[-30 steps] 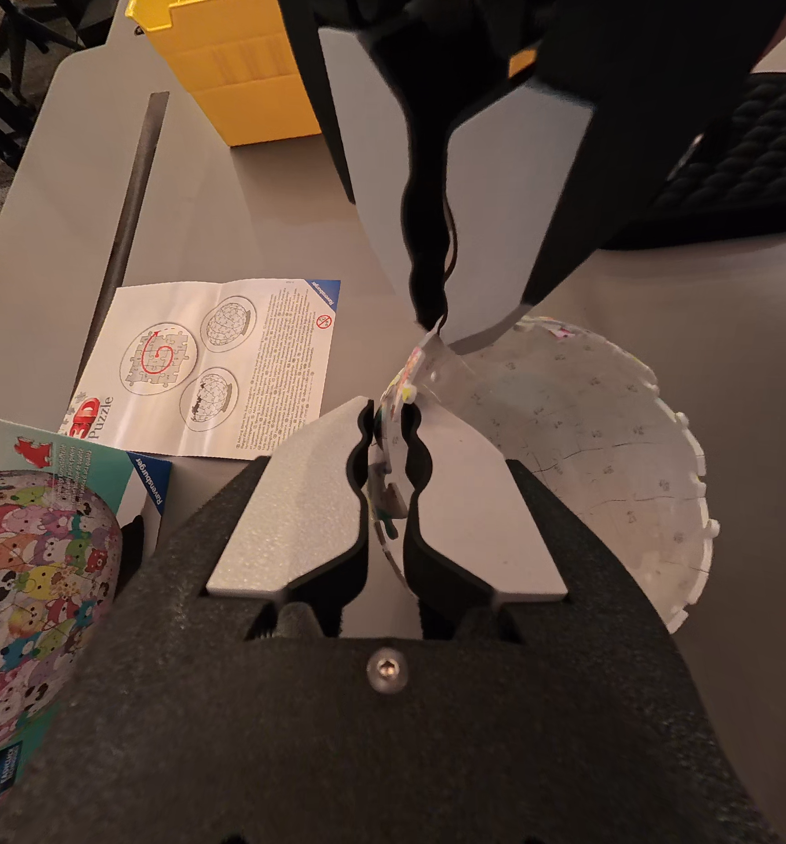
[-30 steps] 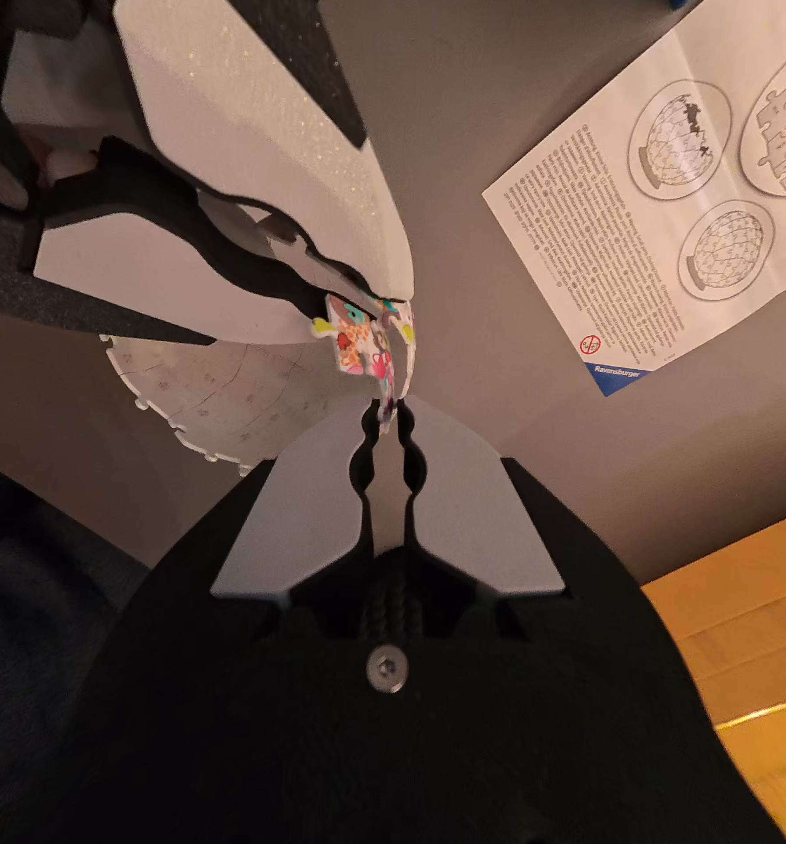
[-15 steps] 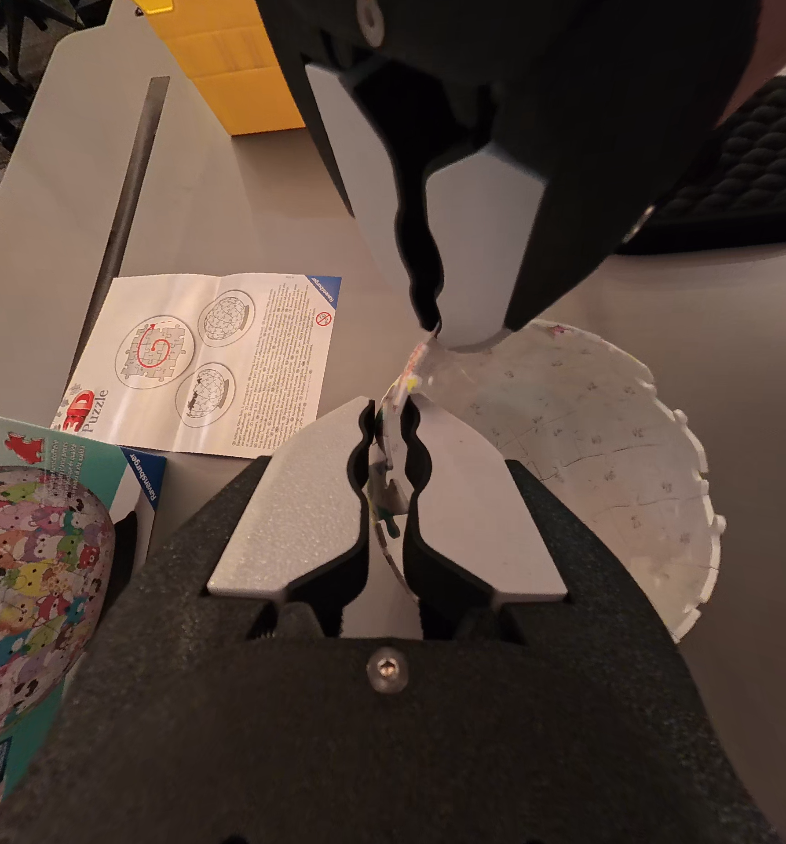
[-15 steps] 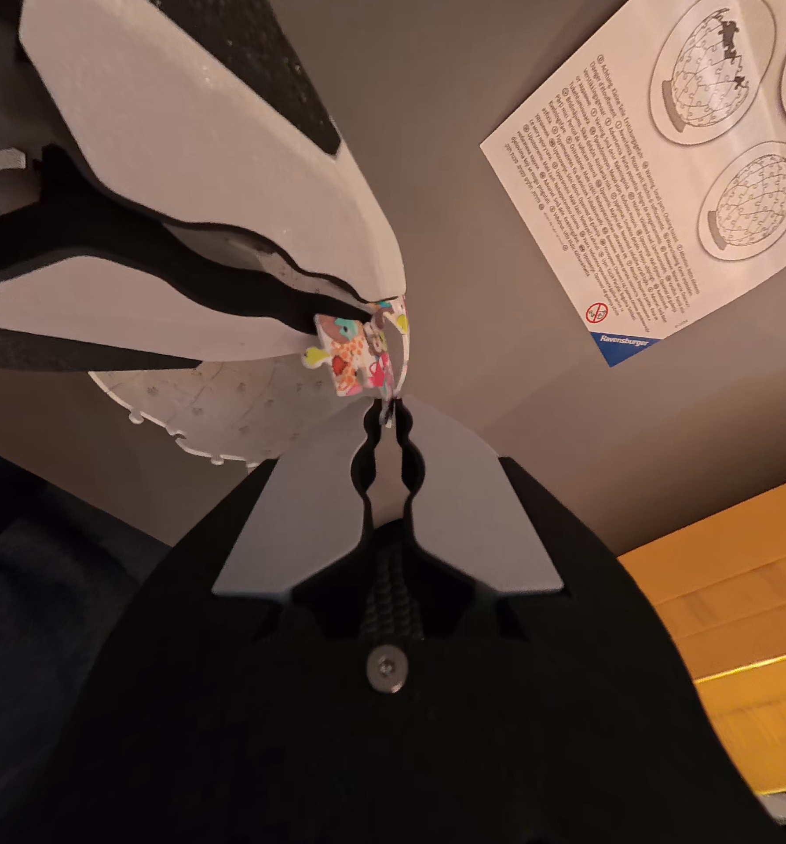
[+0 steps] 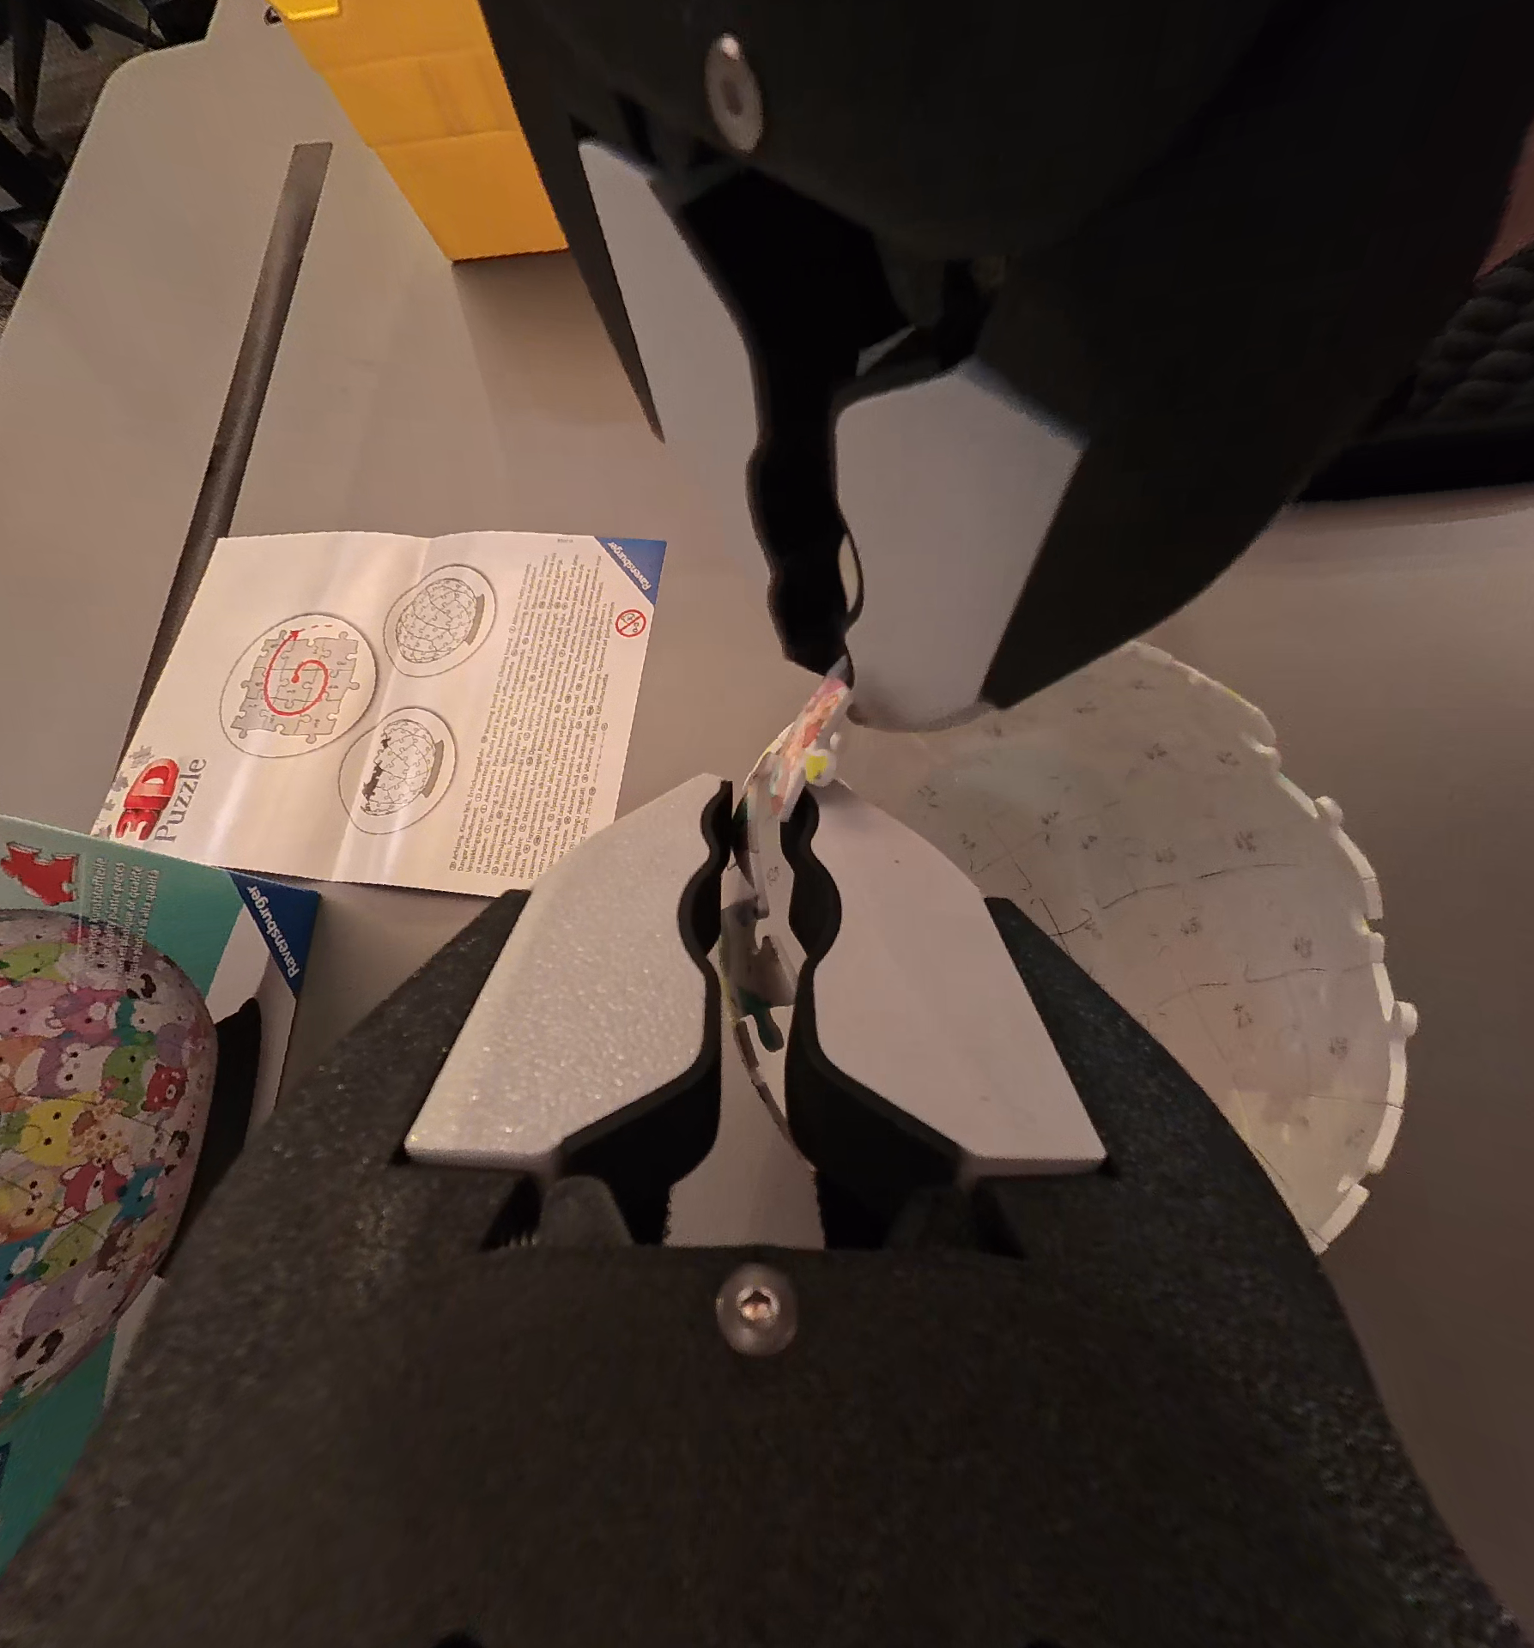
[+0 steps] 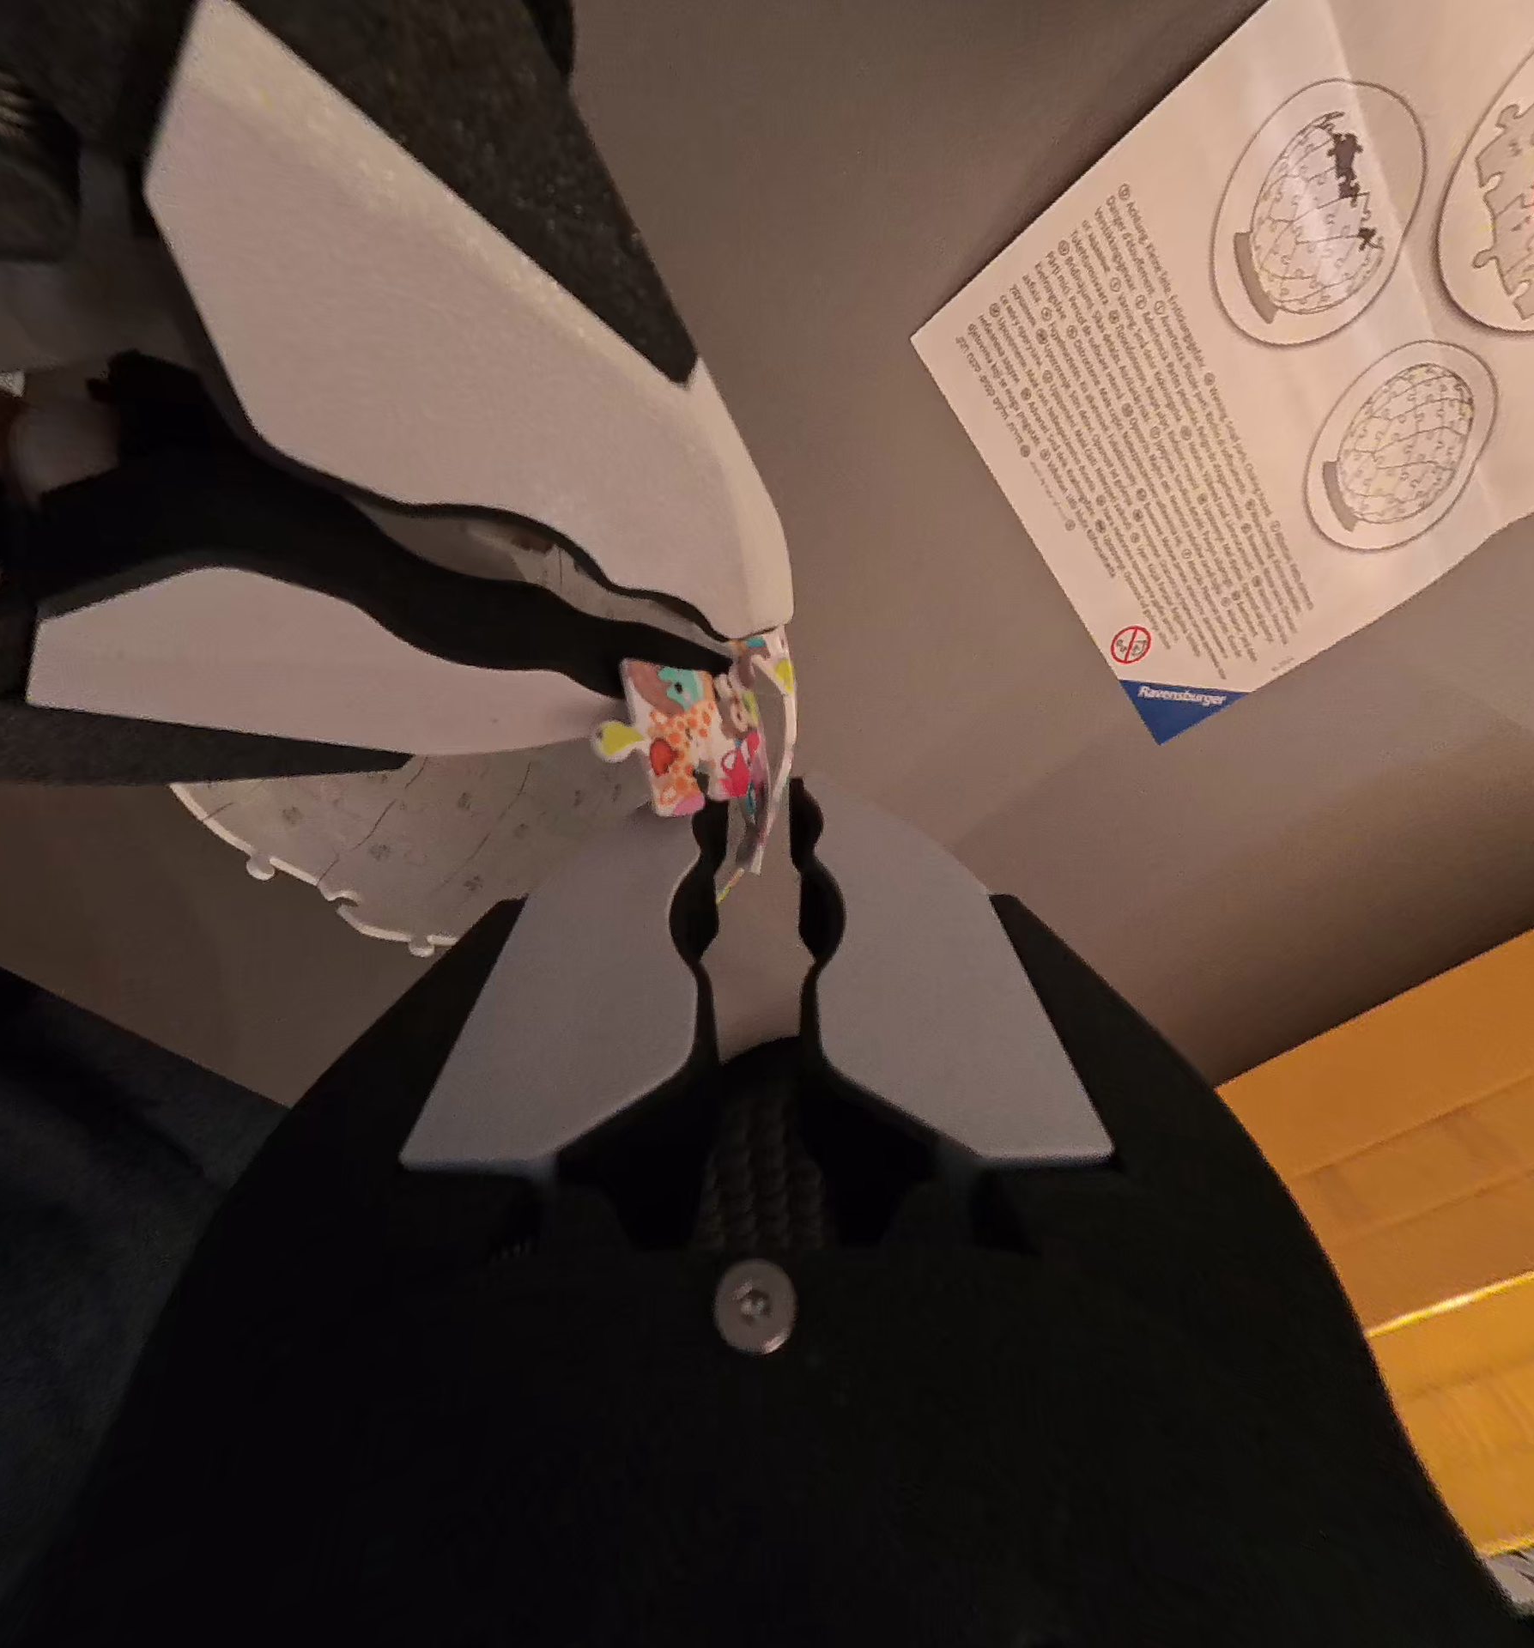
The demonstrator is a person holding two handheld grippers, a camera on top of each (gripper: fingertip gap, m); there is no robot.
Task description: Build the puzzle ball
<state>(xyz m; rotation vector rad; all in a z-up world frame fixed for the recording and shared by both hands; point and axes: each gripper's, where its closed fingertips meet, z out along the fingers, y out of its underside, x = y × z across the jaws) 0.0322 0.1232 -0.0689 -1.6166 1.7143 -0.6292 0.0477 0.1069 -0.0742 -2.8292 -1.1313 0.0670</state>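
Gripping: puzzle shell (image 5: 1191,936) is clamped at its rim betw. nearly closed jaws of left gripper (image 5: 758,807); white numbered inside is seen fanning out to 3 o'clock in left wrist view.
Loose piece: colourful puzzle piece (image 6: 701,740) is seen at shell edge, touching it; whether it's locked in can't be told.
Right gripper (image 6: 750,803): jaws are parted a little, gap seen betw. the pads; piece's lower edge sits betw. the tips, firm hold can't be confirmed. In left wrist view it's seen coming down from 12 o'clock onto the piece.
Shell in right wrist view: white edge w/ tabs is seen at 9 o'clock below left gripper's fingers (image 6: 442,383).
Table (image 5: 442,383): grey, shell is held over it.
Leaflet (image 5: 406,704): folded instr. sheet is laid flat at 10 o'clock of shell.
Puzzle box (image 5: 58,1070): teal, ball picture on front, at 8 o'clock.
Yellow bin (image 5: 442,116): at 11 o'clock, far edge.
Black mat (image 5: 1494,357): at 2 o'clock.
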